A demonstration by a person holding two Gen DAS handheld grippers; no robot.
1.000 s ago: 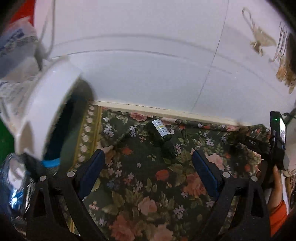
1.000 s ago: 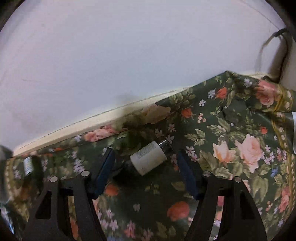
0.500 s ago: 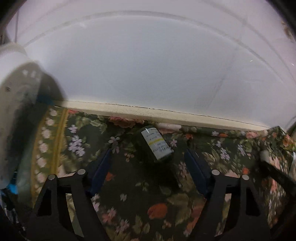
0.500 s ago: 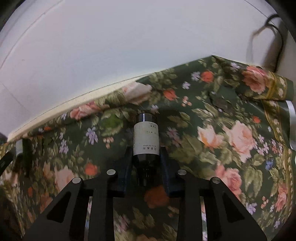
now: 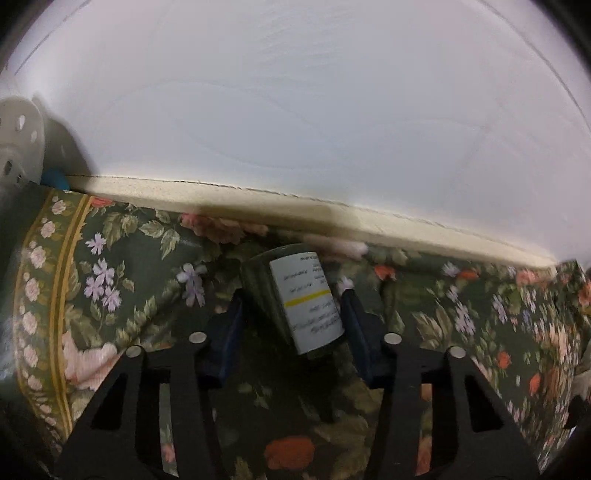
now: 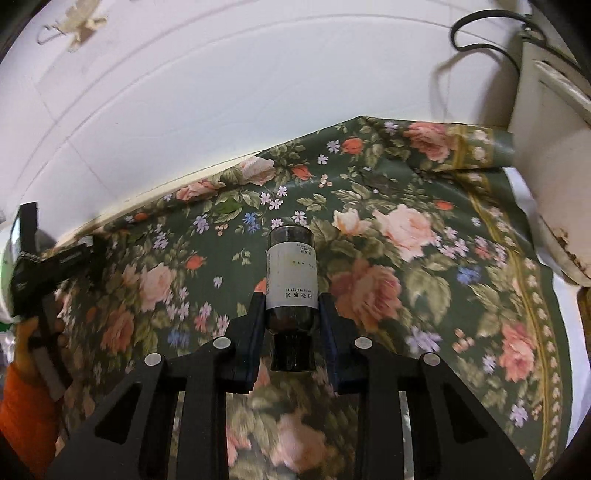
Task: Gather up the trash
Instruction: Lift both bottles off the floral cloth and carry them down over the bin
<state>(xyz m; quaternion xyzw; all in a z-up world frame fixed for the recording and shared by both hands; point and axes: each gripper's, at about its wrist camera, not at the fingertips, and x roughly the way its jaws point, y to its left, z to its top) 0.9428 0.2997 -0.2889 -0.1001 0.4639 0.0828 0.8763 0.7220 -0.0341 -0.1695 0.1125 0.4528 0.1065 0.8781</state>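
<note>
While the right gripper (image 6: 291,302) pinches a dark bottle (image 6: 291,280) labelled "WHITE TEA SERIES", the left gripper (image 5: 291,317) squeezes a yellow-striped bottle (image 5: 299,299); its print's too blurry.

A white tiled wall (image 6: 221,92) rises at twelve o'clock behind the worktop, which wears a dark green floral cloth (image 6: 424,266). At two o'clock stands a worn cream cabinet (image 6: 550,155), with a black cable (image 6: 476,22) looping above it.

White fan (image 5: 18,144) cropped at left edge
</note>
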